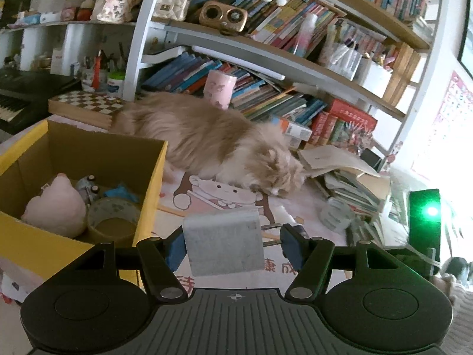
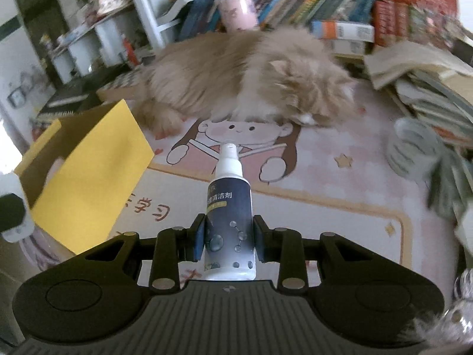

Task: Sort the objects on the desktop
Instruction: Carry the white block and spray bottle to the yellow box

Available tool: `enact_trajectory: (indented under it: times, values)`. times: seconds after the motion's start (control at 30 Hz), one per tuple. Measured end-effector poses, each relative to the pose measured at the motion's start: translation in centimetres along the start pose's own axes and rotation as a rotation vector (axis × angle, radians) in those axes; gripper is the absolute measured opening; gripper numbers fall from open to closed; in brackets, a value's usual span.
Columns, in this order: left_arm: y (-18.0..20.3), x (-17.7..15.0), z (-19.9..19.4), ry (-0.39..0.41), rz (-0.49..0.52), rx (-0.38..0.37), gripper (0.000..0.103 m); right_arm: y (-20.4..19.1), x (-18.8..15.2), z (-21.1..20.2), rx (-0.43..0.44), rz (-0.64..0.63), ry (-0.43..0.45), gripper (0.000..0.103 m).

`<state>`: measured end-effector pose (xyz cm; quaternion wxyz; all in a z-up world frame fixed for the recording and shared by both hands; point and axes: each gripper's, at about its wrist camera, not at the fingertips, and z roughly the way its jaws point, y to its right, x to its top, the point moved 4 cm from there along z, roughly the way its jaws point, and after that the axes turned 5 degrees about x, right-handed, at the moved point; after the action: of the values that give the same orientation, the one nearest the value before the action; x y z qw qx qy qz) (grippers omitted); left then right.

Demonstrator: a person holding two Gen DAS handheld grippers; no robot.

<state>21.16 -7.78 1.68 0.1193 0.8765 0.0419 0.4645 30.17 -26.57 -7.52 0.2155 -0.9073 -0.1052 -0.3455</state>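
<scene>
My left gripper [image 1: 233, 245] is shut on a grey rectangular block [image 1: 223, 236] and holds it above the pink cartoon desk mat [image 1: 224, 269], just right of a yellow cardboard box [image 1: 153, 159]. Inside the box lie a pink plush [image 1: 56, 207], a tape roll [image 1: 113, 219] and small toys. In the right wrist view my right gripper [image 2: 229, 236] is shut on a dark spray bottle [image 2: 229, 207] with a white nozzle, its blue pads [image 2: 200, 236] pressing both sides. The bottle hangs over the mat [image 2: 325, 207], to the right of the yellow box [image 2: 88, 171].
A fluffy tan cat [image 1: 212, 145] [image 2: 251, 80] lies across the back of the mat. A pale mug [image 1: 335, 214] [image 2: 414, 151] stands at the right beside stacked books [image 1: 348, 177]. A chessboard [image 1: 85, 103] and bookshelves [image 1: 266, 47] line the back.
</scene>
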Motion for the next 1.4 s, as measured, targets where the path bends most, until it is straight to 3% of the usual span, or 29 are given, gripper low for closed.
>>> enact_trajectory:
  times: [0.33,0.67,1.4]
  values:
    - [-2.1,-0.5,-2.2,0.001,0.024,-0.073,0.066,-4.2,-2.7,-4.5,-0.054,0.052,0.062,0.030]
    - [-5.6,-1.8,-4.7,-0.017,0.036,-0.116,0.066,-8.8,-5.7,-5.6,-0.073,0.089,0.059,0.030]
    - [-15.1,-5.7,-12.0,-0.056,0.008,-0.078,0.066,-21.1,-12.6,-5.0,-0.041,0.066,-0.003,0.030]
